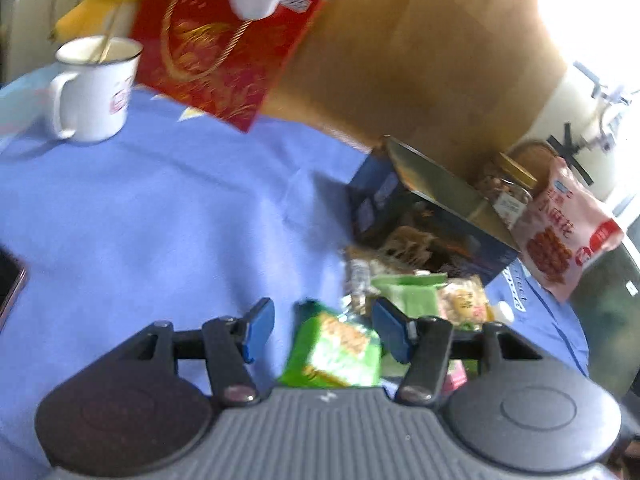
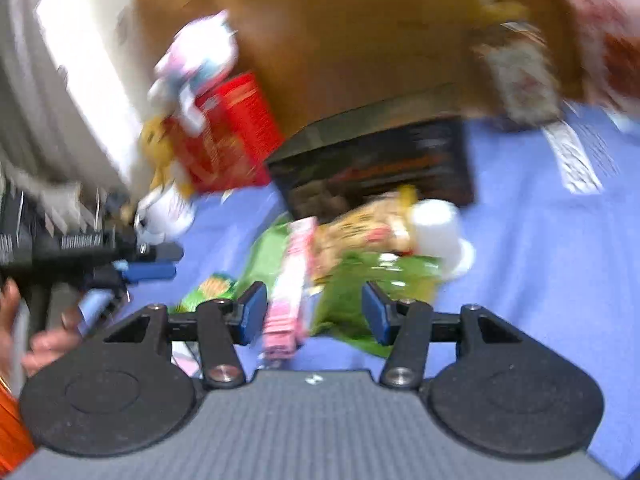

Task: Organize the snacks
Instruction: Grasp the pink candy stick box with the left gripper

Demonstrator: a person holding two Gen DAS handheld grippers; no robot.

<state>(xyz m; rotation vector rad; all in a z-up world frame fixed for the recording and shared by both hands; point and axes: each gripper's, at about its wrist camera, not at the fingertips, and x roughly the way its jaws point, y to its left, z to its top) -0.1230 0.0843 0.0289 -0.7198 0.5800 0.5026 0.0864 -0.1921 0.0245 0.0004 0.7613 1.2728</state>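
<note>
The green snack packet (image 1: 335, 350) lies on the blue tablecloth (image 1: 140, 220) between the fingers of the left gripper (image 1: 322, 330), its long axis running away from the camera and leaning a little to the right; the pads stand clear of it on both sides, so the gripper is released. In the right wrist view a pink packet (image 2: 289, 292) lies lengthwise between the fingers of the right gripper (image 2: 314, 312), pointing away toward the dark box (image 2: 376, 164); those pads also stand apart from it, unclenched. Small packets are piled in front of the box, too blurred to count. One white mug (image 1: 94, 88) stands well apart at the far left, with wide bare cloth between it and the pile. One pink snack bag (image 1: 566, 236) leans at the table's right edge
</note>
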